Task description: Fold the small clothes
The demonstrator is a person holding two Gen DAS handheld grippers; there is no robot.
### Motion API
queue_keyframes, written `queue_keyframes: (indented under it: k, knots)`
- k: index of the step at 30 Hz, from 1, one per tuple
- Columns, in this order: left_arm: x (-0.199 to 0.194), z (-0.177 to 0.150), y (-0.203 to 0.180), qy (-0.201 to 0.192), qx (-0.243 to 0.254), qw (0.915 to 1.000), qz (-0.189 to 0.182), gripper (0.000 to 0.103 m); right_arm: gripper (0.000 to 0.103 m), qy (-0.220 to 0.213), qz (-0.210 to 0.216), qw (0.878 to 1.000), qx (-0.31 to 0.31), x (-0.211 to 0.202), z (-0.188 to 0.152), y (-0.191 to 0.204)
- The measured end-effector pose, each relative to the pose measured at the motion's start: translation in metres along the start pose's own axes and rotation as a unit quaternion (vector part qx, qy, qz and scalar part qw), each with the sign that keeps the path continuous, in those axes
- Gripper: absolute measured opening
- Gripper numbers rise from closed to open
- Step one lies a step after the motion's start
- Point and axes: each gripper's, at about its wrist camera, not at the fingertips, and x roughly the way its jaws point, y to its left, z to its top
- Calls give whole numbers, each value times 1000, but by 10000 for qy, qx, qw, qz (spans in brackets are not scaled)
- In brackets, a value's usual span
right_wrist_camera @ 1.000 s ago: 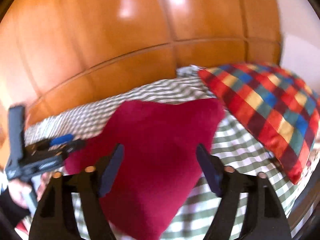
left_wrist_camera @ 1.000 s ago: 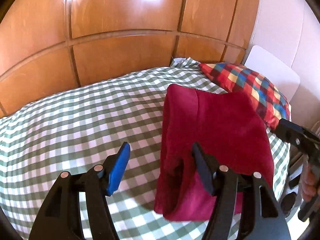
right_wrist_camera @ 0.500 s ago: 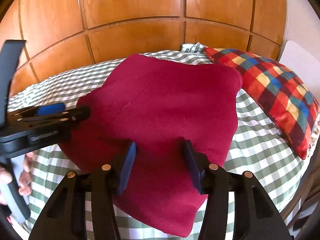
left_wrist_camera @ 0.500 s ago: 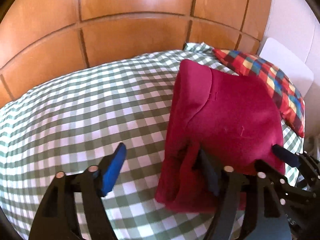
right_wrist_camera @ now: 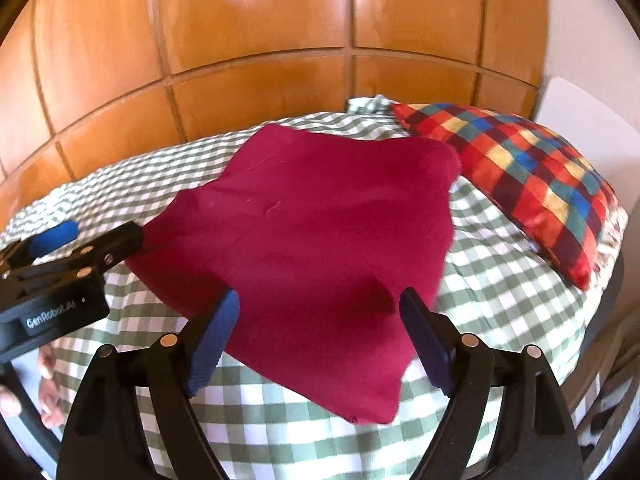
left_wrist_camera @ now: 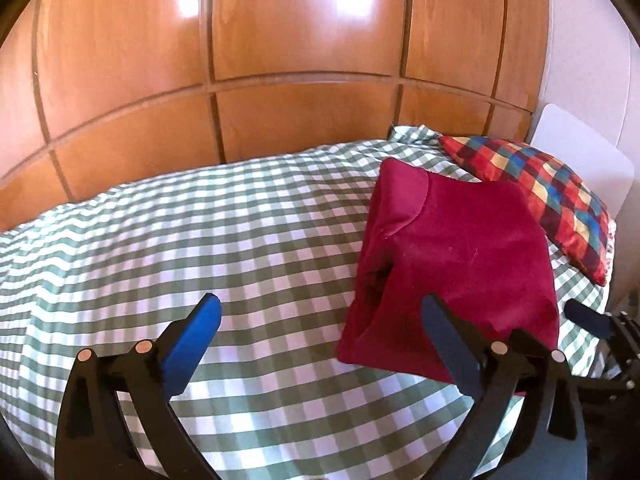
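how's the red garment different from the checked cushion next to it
The red garment is one plain crimson colour; the checked cushion is a patchwork of red, blue, yellow and dark squares. The garment lies folded, its layers open along one edge, mid-bed; the cushion looks plump and sits by the bed's far right corner. Both rest on the green gingham bedcover, and neither hand-held gripper holds either.

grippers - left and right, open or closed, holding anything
Left gripper: open, holding nothing, beside the red garment.
Right gripper: open, fingers either side of the garment's near corner, not clamped.
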Motion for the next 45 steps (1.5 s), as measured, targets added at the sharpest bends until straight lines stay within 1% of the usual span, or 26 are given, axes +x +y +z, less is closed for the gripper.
queue_keyframes:
  k: [4,5,7,12,15,20,23,27,45]
  knots:
    - [-11,-4,1,-125,-33,9998,168,100,90,-96,-299,9982,506,-10,-2,-11]
    - [-15,-6,3,-156,-75,9997,198,100,92,-130,-429,9968,664,-13,-2,-14]
    - [-19,-7,3,-202,-148,9995,195,100,95,-160,-550,9951,810,-15,-2,-17]
    - [-30,-10,3,-280,-231,9991,222,100,96,-233,-810,9921,929,-20,-2,-19]
    - [-35,-10,0,-315,-209,9991,211,100,97,-312,-873,9914,925,-24,-3,-18]
    - [-42,-9,-10,-405,-42,9989,227,100,97,-367,-870,9919,847,-28,-6,-14]
    - [-46,-10,-13,-496,-33,9985,233,100,97,-355,-849,9923,823,-27,-7,-12]
    - [-47,-10,-16,-483,33,9985,253,101,97,-322,-799,9929,815,-26,-9,-10]
    - [-46,-10,-16,-420,15,9985,338,100,97,-436,-860,9921,806,-30,-7,-9]
